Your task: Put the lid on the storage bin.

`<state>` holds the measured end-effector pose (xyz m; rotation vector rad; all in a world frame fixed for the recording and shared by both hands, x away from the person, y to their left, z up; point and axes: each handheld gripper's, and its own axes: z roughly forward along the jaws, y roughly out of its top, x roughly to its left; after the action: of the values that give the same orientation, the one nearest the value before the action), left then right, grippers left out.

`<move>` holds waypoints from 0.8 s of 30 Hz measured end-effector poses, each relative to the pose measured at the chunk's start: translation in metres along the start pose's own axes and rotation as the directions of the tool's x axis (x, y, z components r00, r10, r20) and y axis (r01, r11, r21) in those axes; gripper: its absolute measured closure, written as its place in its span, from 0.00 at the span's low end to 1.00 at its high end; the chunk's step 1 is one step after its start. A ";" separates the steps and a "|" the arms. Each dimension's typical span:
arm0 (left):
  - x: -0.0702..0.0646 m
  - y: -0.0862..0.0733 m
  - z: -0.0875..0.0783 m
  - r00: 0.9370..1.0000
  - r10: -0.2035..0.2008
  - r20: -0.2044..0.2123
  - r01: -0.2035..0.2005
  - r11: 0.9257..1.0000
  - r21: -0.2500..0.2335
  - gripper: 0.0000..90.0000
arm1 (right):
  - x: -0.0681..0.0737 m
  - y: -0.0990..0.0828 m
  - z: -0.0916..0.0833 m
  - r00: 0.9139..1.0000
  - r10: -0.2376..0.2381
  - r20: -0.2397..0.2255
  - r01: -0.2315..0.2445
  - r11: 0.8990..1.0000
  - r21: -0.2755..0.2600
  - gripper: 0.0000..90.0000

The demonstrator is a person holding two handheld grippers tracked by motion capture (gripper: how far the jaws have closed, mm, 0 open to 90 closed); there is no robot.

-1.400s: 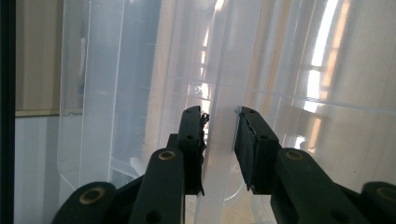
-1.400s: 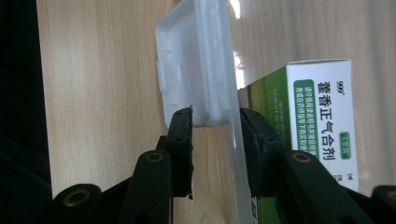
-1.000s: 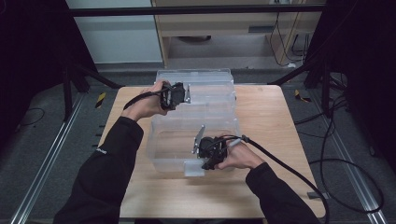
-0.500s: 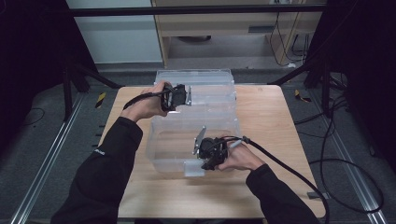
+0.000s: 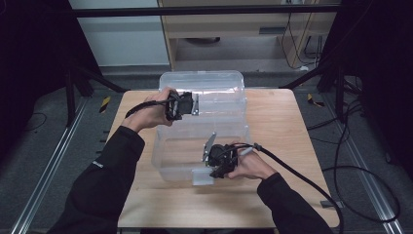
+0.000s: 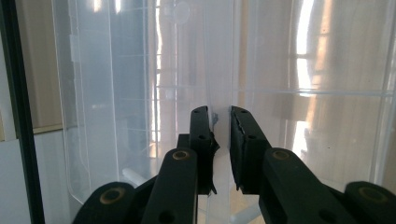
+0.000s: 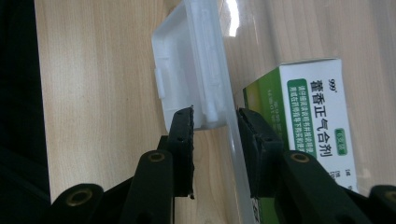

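From above, the clear box (image 5: 204,141) sat mid-desk (image 5: 272,195), its lid toward the far edge; close up, the left claw (image 6: 219,116), jaws just closing, pinched the lid (image 6: 218,70), while the right claw (image 7: 215,122) pinched the near wall by the latch (image 7: 191,60), where slick plastic might slip free.

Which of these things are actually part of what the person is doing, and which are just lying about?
In the job:
- clear plastic box, on the table
- its open lid
- left gripper, jaws just closing on the lid's edge
- right gripper, at the box's front wall and latch
- green and white carton inside the box

Lying about:
- cables on the floor
- wooden cabinet behind
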<state>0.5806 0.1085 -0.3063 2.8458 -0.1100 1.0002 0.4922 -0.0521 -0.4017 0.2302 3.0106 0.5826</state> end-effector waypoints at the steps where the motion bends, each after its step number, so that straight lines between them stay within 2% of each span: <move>1: -0.001 0.000 -0.001 1.000 0.000 0.000 0.000 1.000 0.002 0.88 | 0.000 0.000 0.000 1.000 0.002 0.000 -0.002 1.000 -0.001 0.75; 4: -0.003 0.001 -0.003 1.000 0.009 0.001 -0.009 1.000 -0.012 0.89 | 0.000 -0.001 0.000 1.000 0.007 0.000 -0.007 1.000 -0.007 0.75; 8: -0.006 0.003 -0.008 1.000 0.018 -0.007 -0.018 1.000 -0.006 0.89 | 0.000 -0.001 0.000 1.000 0.009 0.003 -0.009 1.000 -0.005 0.75; 11: -0.009 0.003 -0.012 1.000 0.009 -0.003 -0.009 1.000 0.000 0.89 | 0.001 -0.001 0.000 1.000 0.014 0.008 -0.014 1.000 -0.002 0.75; 12: -0.010 0.003 -0.013 1.000 0.005 -0.007 -0.005 1.000 -0.011 0.89 | 0.001 -0.001 0.000 1.000 0.011 0.010 -0.011 1.000 -0.006 0.75; 24: -0.025 0.002 -0.025 1.000 0.022 -0.019 -0.022 1.000 -0.020 0.89 | 0.002 -0.003 0.000 0.999 0.031 0.007 -0.031 0.999 -0.025 0.75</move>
<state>0.5456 0.1108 -0.3028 2.8229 -0.1493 1.0235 0.4894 -0.0542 -0.4026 0.2775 2.9953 0.6202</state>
